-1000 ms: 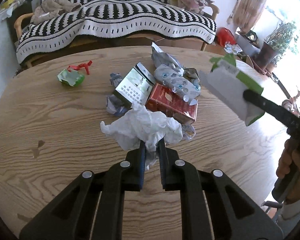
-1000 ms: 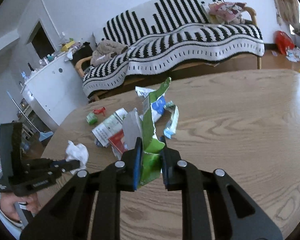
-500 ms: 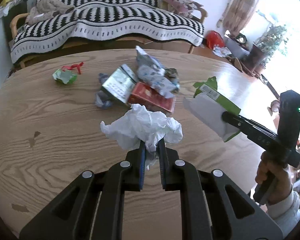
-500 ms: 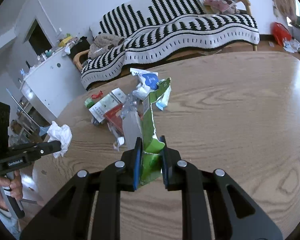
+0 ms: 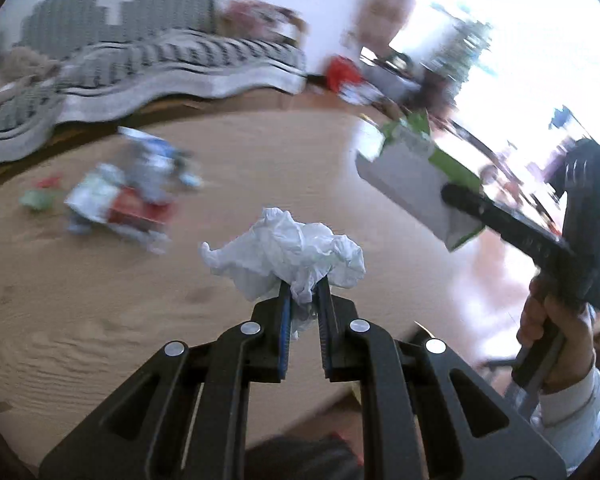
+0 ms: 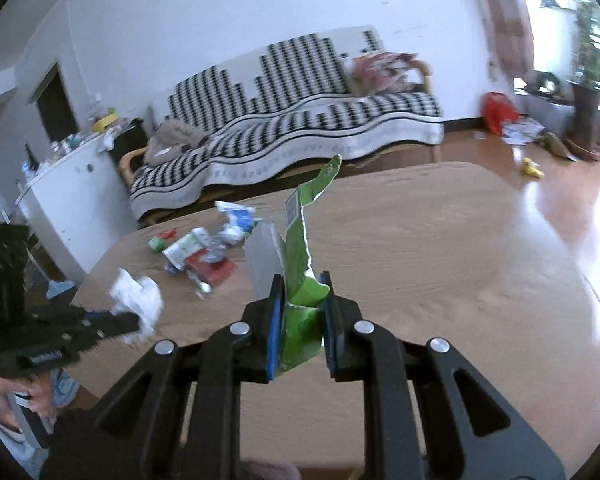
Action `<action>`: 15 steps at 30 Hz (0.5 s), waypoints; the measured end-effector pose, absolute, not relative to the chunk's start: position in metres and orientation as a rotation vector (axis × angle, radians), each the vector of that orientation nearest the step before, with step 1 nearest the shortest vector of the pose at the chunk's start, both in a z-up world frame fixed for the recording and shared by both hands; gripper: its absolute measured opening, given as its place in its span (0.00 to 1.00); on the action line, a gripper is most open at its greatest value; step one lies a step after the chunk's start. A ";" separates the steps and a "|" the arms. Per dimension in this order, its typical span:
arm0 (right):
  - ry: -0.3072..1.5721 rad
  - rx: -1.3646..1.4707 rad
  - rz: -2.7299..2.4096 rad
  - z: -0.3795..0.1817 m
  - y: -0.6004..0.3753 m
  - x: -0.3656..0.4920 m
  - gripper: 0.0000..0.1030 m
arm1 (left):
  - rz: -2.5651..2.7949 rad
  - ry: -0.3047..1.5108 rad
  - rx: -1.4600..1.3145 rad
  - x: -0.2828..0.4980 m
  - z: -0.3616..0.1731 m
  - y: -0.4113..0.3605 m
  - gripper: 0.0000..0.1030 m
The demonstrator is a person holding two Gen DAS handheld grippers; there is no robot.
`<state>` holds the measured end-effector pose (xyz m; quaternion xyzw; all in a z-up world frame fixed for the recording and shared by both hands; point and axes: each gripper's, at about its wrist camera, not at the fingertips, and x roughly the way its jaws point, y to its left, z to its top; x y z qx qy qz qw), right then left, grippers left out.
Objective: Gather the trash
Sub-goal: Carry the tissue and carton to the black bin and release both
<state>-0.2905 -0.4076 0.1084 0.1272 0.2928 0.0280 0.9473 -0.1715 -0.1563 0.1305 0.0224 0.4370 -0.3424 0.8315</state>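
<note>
My left gripper (image 5: 303, 292) is shut on a crumpled white tissue (image 5: 288, 252) and holds it above the near edge of the wooden table (image 5: 260, 168). My right gripper (image 6: 300, 284) is shut on a torn green and white carton (image 6: 300, 240), held above the table; the carton also shows in the left wrist view (image 5: 416, 176). The tissue also shows in the right wrist view (image 6: 138, 300), at the left. A pile of trash (image 6: 204, 252) with a red box, a white pack and wrappers lies far back on the table; in the left wrist view the pile (image 5: 128, 196) is blurred.
A small green and red wrapper (image 6: 158, 241) lies beside the pile. A sofa with a striped black and white blanket (image 6: 292, 128) stands behind the table. A white cabinet (image 6: 68, 196) is at the left. A red bag (image 6: 498, 108) and litter lie on the floor at the right.
Both grippers have pulled back from the pile toward the table's near edge and swung right, each still holding its piece. The pile now looks farther away.
</note>
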 end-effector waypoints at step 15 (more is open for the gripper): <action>0.944 0.587 -0.251 -0.082 -0.537 -0.462 0.17 | -1.020 1.268 0.288 -0.295 -0.042 -0.348 0.11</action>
